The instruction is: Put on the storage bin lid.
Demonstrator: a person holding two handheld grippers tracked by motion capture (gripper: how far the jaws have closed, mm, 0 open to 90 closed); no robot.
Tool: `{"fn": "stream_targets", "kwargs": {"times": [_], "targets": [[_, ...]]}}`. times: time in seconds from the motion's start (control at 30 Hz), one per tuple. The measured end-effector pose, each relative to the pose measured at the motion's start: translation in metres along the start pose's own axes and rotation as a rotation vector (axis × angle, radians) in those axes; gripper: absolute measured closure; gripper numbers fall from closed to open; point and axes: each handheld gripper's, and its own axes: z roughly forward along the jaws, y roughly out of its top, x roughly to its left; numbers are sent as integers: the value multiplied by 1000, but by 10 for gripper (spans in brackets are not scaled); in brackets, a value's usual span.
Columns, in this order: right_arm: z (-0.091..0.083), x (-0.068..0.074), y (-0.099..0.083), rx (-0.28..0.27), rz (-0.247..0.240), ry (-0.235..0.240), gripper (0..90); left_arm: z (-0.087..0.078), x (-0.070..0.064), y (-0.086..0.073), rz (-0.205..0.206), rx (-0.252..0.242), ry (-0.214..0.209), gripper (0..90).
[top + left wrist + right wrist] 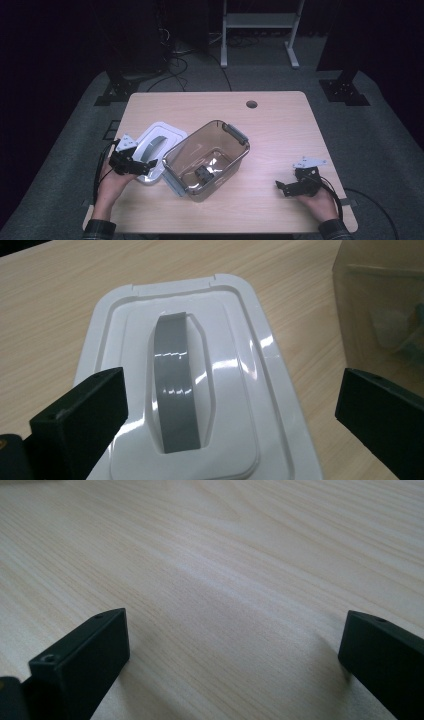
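Glossy white lid [200,390] with grey strap handle [175,390] lies between left gripper's [230,405] wide-open, empty jaws; right gripper's [235,645] likewise.

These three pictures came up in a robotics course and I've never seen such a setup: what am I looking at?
A person sits at a wooden table, holding a hand-held gripper in each hand. The high view looks down from above. The other two come from cameras riding on the grippers, looking along their black fingers. The left gripper hangs open over a white lid with a grey handle. Beside the lid stands an open, clear brown box with something small and dark inside. The right gripper is open above bare wood. Nothing is held.
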Motion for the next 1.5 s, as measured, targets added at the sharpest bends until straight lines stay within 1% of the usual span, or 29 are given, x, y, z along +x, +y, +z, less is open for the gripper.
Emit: {"fn": "stream_targets", "kwargs": {"times": [0.13,0.2,0.27,0.3,0.4,0.57,0.7,0.8,0.93,1.0,1.2,1.3,1.33,1.4,1.5], "targets": [[0,0,0,0,-1,1,0,6,2,4,-7,-3,0,0],[0,0,0,0,-1,1,0,10,3,7,-3,2,1,0],[0,0,0,0,-2,2,0,13,4,8,-13,-14,0,0],[0,0,0,0,-1,2,0,15,5,9,-18,-15,0,0],[0,0,0,1,-2,3,0,20,9,10,-17,8,12,0],[0,0,0,1,-2,2,0,27,15,15,-28,18,25,0],[0,0,0,1,-3,3,0,34,20,15,-43,5,27,0],[0,0,0,1,-3,4,0,40,24,14,-41,29,30,0],[0,0,0,0,-4,5,0,46,28,14,-44,35,36,0],[0,0,0,0,-4,5,0,48,30,13,-39,29,41,33],[0,0,0,1,-3,5,0,57,35,10,-55,40,44,51],[0,0,0,1,-4,5,0,60,36,8,-44,55,56,68],[0,0,0,0,-4,5,0,61,36,7,-37,56,57,87],[0,0,0,1,-3,5,0,62,37,5,-37,48,54,123],[0,0,0,1,-4,5,0,63,37,3,-44,50,44,180]]}}
